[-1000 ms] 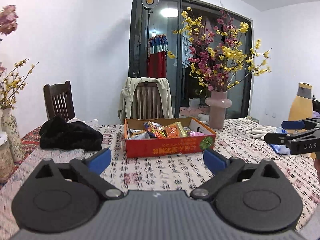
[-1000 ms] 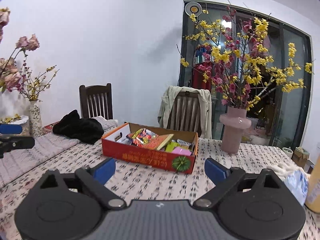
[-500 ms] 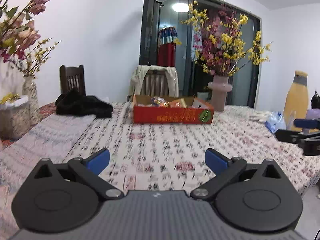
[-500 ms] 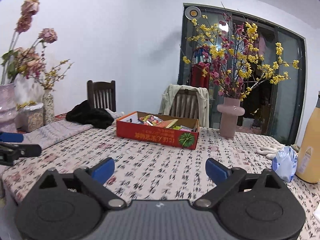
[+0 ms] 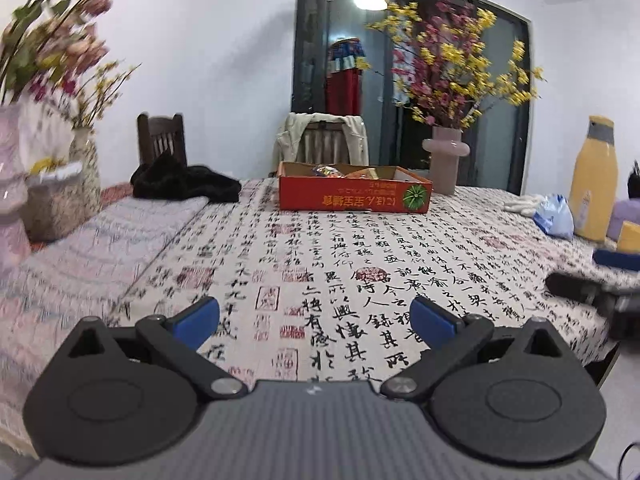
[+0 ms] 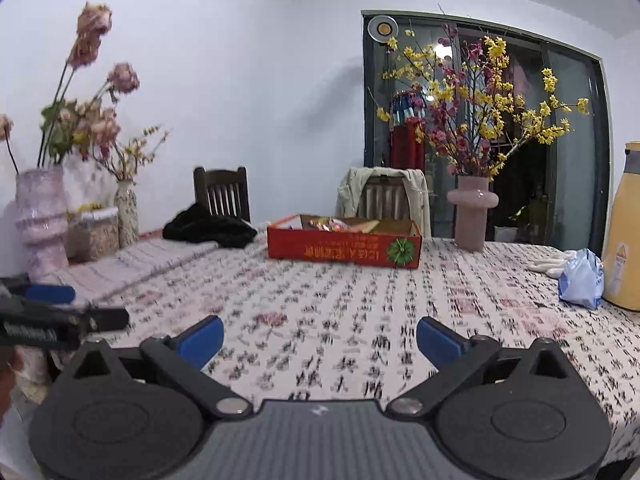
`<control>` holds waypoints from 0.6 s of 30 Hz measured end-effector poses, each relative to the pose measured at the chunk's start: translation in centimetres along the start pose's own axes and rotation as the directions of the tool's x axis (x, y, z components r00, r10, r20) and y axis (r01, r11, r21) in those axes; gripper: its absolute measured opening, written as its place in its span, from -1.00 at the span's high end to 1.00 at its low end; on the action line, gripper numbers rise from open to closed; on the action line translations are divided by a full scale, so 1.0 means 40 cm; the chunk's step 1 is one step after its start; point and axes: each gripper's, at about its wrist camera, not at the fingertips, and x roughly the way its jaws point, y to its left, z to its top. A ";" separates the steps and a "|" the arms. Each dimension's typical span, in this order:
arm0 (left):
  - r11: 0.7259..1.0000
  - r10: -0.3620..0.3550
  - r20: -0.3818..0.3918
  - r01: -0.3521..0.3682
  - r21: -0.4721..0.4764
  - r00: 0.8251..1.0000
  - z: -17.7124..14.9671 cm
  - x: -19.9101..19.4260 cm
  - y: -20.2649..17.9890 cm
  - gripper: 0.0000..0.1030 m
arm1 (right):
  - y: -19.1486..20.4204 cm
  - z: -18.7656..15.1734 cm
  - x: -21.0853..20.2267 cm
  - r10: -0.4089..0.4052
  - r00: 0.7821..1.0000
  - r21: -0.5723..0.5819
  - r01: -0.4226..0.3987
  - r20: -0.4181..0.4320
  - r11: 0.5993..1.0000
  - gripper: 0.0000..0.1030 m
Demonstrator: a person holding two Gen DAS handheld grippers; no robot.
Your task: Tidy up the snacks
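**Snack box on the dining table, both grippers empty**

Item: red cardboard box (image 5: 354,196), shallow, open-topped, printed with yellow characters and a green round emblem on its near side. It holds mixed snack packets (image 5: 332,171) in orange, red and yellow wrappers; individual packets are too small to tell apart. It stands at the far middle of the table (image 5: 320,264), on a cloth printed with black calligraphy and red seals.

Just right of the box: pink vase (image 5: 445,164) with yellow and red blossom branches. Left of the box: black garment (image 5: 182,182) heaped on a striped pale cloth, a dark wooden chair (image 5: 161,138) behind it. Behind the box: a chair draped with a pale jacket (image 5: 320,136), before a dark glass door.

Right end of the table: tall yellow bottle (image 5: 592,178), blue-and-white plastic bag (image 5: 554,216) just beside it, white gloves (image 5: 522,203) near the bag. Left end: two vases of faded pink flowers (image 6: 42,216), blurred in the left view.

Left gripper (image 5: 314,320): over the near table edge, well apart from the box, blue-padded fingers spread wide, nothing between them.

Right gripper (image 6: 319,338): likewise near the front edge, its jaws opening, now wide, nothing between the fingers. Each gripper shows at the edge of the other's view.
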 end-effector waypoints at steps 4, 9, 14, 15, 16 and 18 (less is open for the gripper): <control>1.000 0.022 0.012 -0.021 -0.011 1.000 -0.007 -0.011 -0.004 -1.00 | 0.010 -0.014 0.007 0.025 0.999 0.027 -0.024 -0.028 0.999 -1.00; 1.000 -0.009 -0.012 0.009 -0.009 1.000 -0.020 -0.008 -0.021 -1.00 | 0.016 -0.015 0.002 0.002 1.000 0.020 -0.002 -0.029 1.000 -1.00; 1.000 -0.011 -0.011 0.011 -0.006 1.000 -0.023 -0.008 -0.025 -1.00 | 0.009 -0.006 0.000 0.008 1.000 0.047 -0.007 -0.024 0.999 -1.00; 1.000 -0.009 -0.012 0.009 -0.008 1.000 -0.023 -0.007 -0.026 -1.00 | 0.009 -0.006 -0.001 0.014 1.000 0.048 -0.013 -0.023 0.999 -1.00; 1.000 -0.010 -0.013 0.009 -0.008 1.000 -0.022 -0.006 -0.026 -1.00 | 0.010 -0.006 -0.001 0.014 1.000 0.048 -0.013 -0.021 0.999 -1.00; 1.000 -0.011 -0.012 0.011 -0.004 1.000 -0.023 -0.006 -0.028 -1.00 | 0.012 -0.004 -0.001 0.010 1.000 0.042 -0.009 -0.019 0.999 -1.00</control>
